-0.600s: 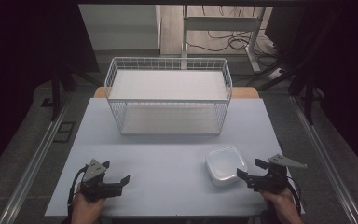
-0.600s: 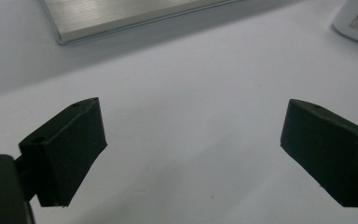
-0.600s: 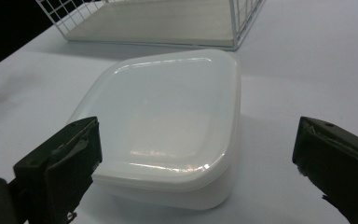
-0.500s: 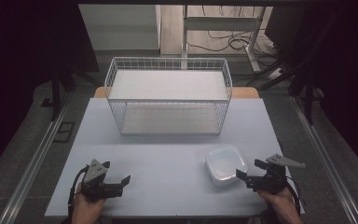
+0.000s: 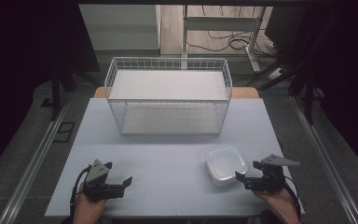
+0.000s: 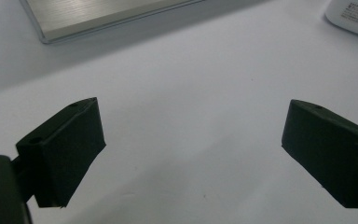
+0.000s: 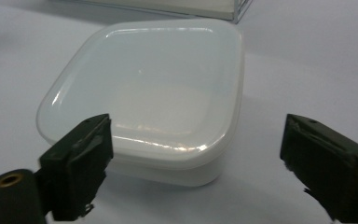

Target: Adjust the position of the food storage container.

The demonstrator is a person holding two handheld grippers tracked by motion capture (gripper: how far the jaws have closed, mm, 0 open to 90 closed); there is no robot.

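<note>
- Right gripper (image 5: 240, 177) spread wide, jaws just short of the white box (image 5: 225, 164), nothing pinched
- Box sits on the table (image 5: 168, 154), near right, before the basket (image 5: 168, 95)
- Left gripper (image 5: 127, 183) spread, empty

i see a glossy white plastic box (image 7: 144, 93), a white coated wire basket (image 5: 168, 95), a matt pale table (image 5: 168, 158), matt black jaws.

One white container (image 5: 225, 164), one wire basket (image 5: 168, 95), two tongs.
</note>
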